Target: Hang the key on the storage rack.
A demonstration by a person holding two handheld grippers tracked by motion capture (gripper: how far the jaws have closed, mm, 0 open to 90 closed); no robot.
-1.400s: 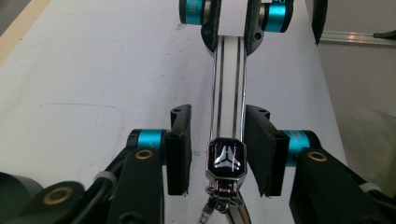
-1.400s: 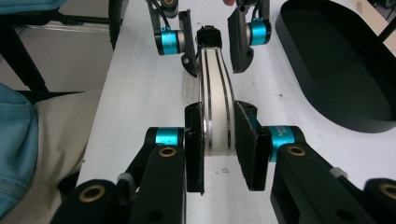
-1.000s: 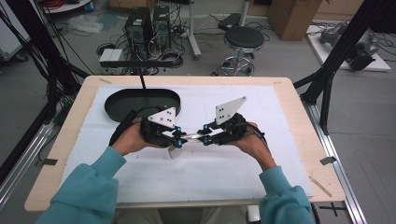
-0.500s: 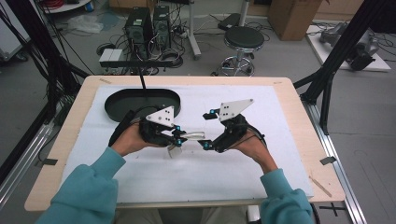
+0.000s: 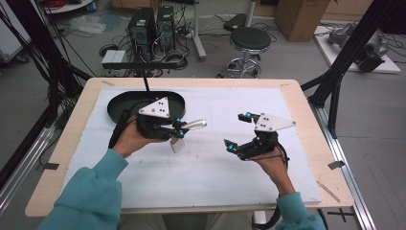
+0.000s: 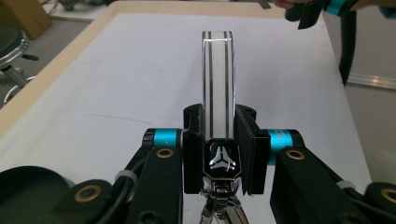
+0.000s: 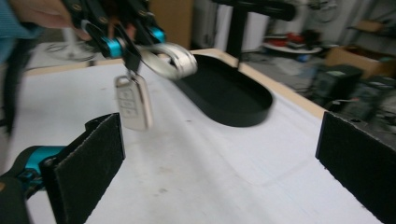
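Note:
A silver key fob [image 5: 177,143] hangs from a clear strap loop [image 5: 194,125] over the white mat. My left gripper [image 5: 179,125] is shut on the strap near its metal clasp. In the left gripper view the strap [image 6: 217,79] sticks straight out between the closed jaws, above a chrome emblem piece [image 6: 218,161]. My right gripper [image 5: 238,130] stands wide open to the right of the strap, apart from it, with nothing between its pads. In the right gripper view the fob [image 7: 133,102] dangles below the left gripper [image 7: 116,44], beyond the open right gripper [image 7: 224,154].
A black oval tray [image 5: 119,103] lies at the back left of the mat [image 5: 215,177], just behind the left hand. The tray [image 7: 224,93] looks empty in the right gripper view. On the floor beyond the table stand a stool [image 5: 251,40] and computer cases [image 5: 153,24].
The right gripper was together with the left one at the strap; it has let go, opened wide and moved off to the right. The left gripper still holds the strap.

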